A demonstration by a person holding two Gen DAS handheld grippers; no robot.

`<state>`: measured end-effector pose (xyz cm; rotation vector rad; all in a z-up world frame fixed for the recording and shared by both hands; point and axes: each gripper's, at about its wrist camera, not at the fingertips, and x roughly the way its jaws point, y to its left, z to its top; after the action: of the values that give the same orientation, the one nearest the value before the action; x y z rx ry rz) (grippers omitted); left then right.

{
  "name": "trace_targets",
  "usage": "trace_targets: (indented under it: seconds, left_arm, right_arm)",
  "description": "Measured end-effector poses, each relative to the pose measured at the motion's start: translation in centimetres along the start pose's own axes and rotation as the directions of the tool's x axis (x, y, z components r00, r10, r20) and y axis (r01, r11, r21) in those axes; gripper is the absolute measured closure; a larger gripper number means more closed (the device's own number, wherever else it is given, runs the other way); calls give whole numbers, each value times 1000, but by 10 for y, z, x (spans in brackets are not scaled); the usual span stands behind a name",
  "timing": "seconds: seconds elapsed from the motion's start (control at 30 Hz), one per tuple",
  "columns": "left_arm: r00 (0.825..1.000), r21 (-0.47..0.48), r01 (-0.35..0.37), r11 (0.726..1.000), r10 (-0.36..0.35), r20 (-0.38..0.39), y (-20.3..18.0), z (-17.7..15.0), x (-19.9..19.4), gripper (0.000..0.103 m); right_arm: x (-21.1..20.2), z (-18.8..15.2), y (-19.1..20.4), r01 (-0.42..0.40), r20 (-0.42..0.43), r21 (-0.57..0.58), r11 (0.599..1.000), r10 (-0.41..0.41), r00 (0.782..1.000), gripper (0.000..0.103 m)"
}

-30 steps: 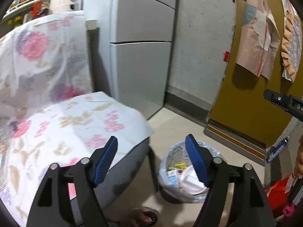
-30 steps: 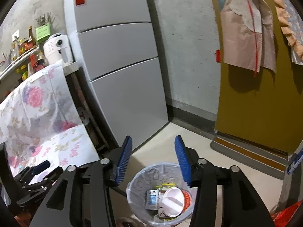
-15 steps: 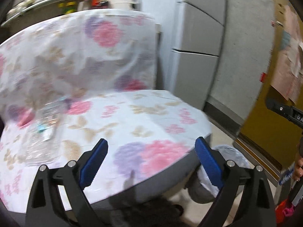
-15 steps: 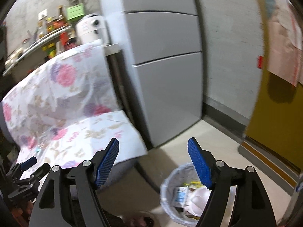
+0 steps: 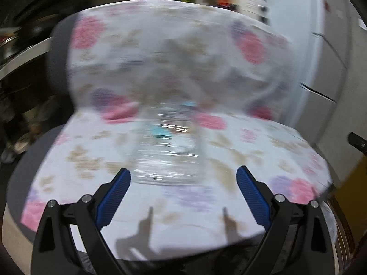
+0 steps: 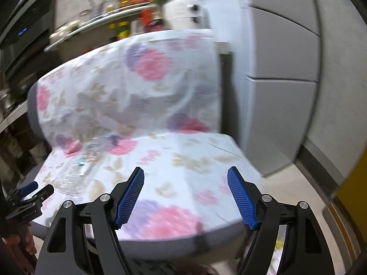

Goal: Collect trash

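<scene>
Nearest to me, the left gripper [image 5: 183,178] stands released, its blue pads [image 5: 112,199] spread wide with nothing between them; the jaws have just been opening. Their shadow falls on the front edge of the seat below. The right gripper [image 6: 185,183] is likewise released and empty, pads [image 6: 129,197] apart, having widened just now as well. In its view I can see the left gripper's tip at the far left edge, with a bit of a hand [image 6: 27,240] beneath it.

Just beyond the left gripper's fingertips lies a bottle [image 5: 167,146], clear crushed plastic with a bit of teal label, resting on the chair [image 5: 252,142] seat and pointing toward the backrest. It is ahead of the jaws, not within them; the picture is blurred, so I cannot tell its cap. From the right gripper I see the same bottle [image 6: 82,165] on the left part of the seat, well off from the right jaws.

The chair is covered by a floral cloth [image 6: 142,84] in pink and purple, draped over seat and backrest.

Behind the chair, a shelf [image 6: 103,20] holds bottles and jars, with a white appliance [image 6: 183,11] at its right end. A grey fridge [image 6: 282,68] stands to the right, and a strip of floor [image 6: 298,183] shows below it.
</scene>
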<state>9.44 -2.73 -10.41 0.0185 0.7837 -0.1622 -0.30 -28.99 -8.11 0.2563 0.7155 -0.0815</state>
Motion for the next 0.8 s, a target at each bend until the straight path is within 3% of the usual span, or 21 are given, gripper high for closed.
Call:
trace_targets:
  seconds: [0.1,0.23,0.47,0.6,0.8]
  left_arm:
    - [996,-42,-84,996,85,5,33,6,4,12]
    - [989,-78,-146,986,147,-2,64,14,9,12]
    - [988,-97,-157,983,155,-25,88,23,30,12]
    - [988,-100,-150,984,147,-40,93,28,47,12]
    - [985,-85,-163,983,158,-63,97,32,71,12]
  right_arm:
    - [28,13,35,-62,-13,-49,997,62,998,28]
    - [60,23,73,-143,-43,-95,985,139,989,31]
    - [122,27,132,-278,-149,-154,948,256,955,70]
    - [159,31,157,-342,-221,-169,924,303,927,73]
    - [217,37,177,-356,-291,-151,922,303,907,72]
